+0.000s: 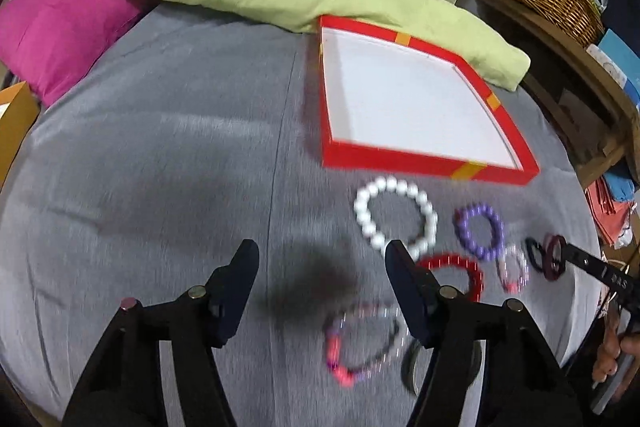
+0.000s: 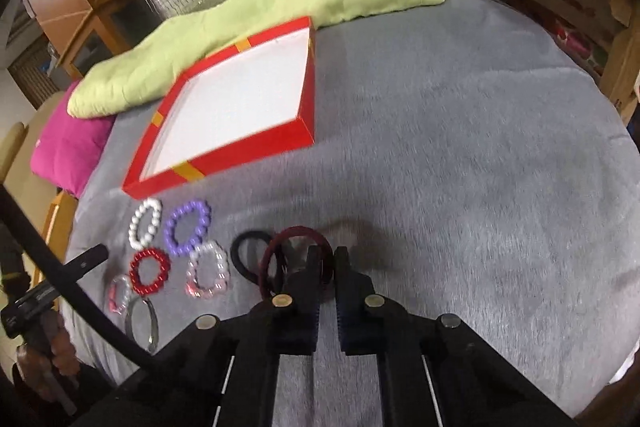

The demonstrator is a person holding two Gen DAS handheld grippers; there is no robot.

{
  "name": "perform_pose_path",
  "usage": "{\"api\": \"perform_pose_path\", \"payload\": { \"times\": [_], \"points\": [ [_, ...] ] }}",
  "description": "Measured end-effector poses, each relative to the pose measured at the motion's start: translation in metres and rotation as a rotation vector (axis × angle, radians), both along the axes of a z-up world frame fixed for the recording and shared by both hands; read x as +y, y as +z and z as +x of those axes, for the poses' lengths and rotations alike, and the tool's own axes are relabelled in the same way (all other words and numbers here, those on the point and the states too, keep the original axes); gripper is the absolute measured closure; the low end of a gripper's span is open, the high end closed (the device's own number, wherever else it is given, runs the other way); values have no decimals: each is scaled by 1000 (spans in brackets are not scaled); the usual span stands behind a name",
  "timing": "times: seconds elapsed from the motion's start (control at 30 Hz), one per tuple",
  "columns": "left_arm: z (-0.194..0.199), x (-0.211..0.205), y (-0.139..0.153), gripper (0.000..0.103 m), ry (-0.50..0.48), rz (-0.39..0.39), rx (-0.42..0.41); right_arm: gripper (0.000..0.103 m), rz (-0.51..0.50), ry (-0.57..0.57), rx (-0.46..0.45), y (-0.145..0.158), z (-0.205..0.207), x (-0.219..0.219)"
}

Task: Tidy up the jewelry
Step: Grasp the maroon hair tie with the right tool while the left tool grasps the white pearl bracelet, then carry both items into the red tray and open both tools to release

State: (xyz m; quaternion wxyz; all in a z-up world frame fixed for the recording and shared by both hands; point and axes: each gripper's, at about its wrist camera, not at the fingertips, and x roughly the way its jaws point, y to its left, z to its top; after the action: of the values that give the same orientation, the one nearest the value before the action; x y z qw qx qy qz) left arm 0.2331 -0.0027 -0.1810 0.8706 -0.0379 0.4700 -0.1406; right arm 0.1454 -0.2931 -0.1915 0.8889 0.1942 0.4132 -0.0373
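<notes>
One maroon ring bracelet (image 2: 298, 259) sits pinched in the nearly closed right gripper (image 2: 327, 251), above the grey bedspread (image 2: 460, 167). Left gripper (image 1: 320, 259) spread, unloaded, beside the white bead bracelet (image 1: 394, 215). Red tray (image 2: 224, 155) lies near the bedspread's far edge.

Bare grey cover (image 2: 460, 155) right of red box (image 2: 256, 143); bracelet cluster (image 2: 176, 251) crowds left.

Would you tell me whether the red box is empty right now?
Empty: the red box shows only bare white floor in both views.
</notes>
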Motion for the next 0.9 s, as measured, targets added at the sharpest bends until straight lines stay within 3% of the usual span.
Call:
{"api": "perform_pose_path", "payload": {
  "times": [0.27, 0.33, 0.37, 0.4, 0.43, 0.53, 0.6, 0.63, 0.7, 0.83, 0.9],
  "points": [
    [35, -29, -4, 36, -49, 29, 46, 92, 103, -32, 11, -2, -1, -20],
    [37, -35, -9, 37, -63, 31, 58, 78, 98, -41, 14, -3, -2, -23],
    [39, -37, -12, 42, -69, 22, 60, 60, 101, -41, 15, -3, -3, -24],
    [39, -39, -15, 54, -77, 19, 63, 43, 104, -41, 9, -3, -4, -25],
    [39, -41, -19, 60, -91, 16, 71, 43, 103, -43, -2, -2, -6, -26],
    [35, -44, -21, 68, -110, 35, 36, 49, 58, -19, -2, -3, -2, -21],
    [34, -45, -21, 84, -120, 44, 26, 73, 51, 4, 39, -10, 5, -16],
    [34, -44, -21, 86, -120, 45, 22, 75, 32, 15, 62, -13, 10, -12],
    [35, -43, -21, 93, -119, 39, 19, 98, -55, 19, 59, -11, 12, -2],
    [30, -34, -10, 94, -132, -10, -8, 98, -84, 16, 12, -4, 10, 4],
    [23, -31, 0, 94, -143, -17, -43, 98, -71, 9, -56, 7, 7, 5]
  ]
}}
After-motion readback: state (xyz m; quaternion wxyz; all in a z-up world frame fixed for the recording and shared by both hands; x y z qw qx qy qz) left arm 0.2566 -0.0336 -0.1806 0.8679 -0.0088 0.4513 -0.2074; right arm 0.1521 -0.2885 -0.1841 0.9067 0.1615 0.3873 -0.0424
